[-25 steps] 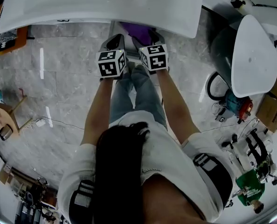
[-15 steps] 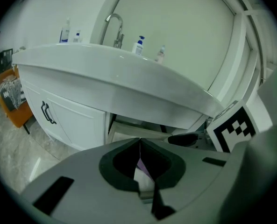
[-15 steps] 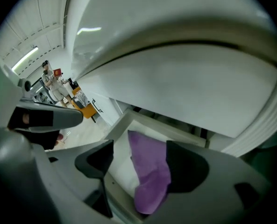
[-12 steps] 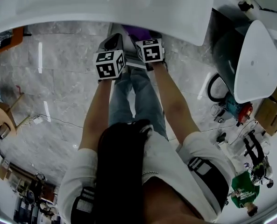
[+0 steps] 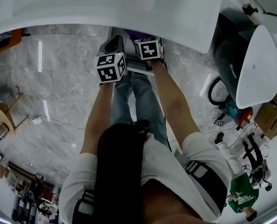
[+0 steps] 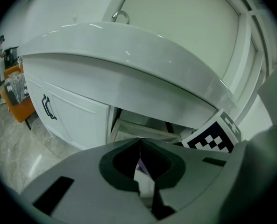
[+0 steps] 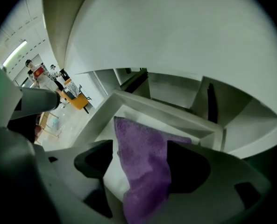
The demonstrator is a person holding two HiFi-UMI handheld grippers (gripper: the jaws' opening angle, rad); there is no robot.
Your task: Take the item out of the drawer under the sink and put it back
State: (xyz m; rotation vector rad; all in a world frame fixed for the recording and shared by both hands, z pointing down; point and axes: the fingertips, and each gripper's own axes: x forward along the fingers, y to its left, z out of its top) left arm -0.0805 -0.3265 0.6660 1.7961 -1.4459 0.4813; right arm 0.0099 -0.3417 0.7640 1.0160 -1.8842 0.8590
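Purple cloth [image 7: 145,143] lay in the open drawer [image 7: 175,112] under the white sink [image 7: 175,41]. Its near end ran between the jaws of the right gripper [image 7: 142,162]. Those jaws stood wide apart and were not pinching the cloth. Left gripper [image 6: 139,142] was closed, tips meeting, nothing held. In the head view it sat just beside the right gripper, both in front of the drawer. White cabinet door [image 6: 68,118] was to the drawer's left.
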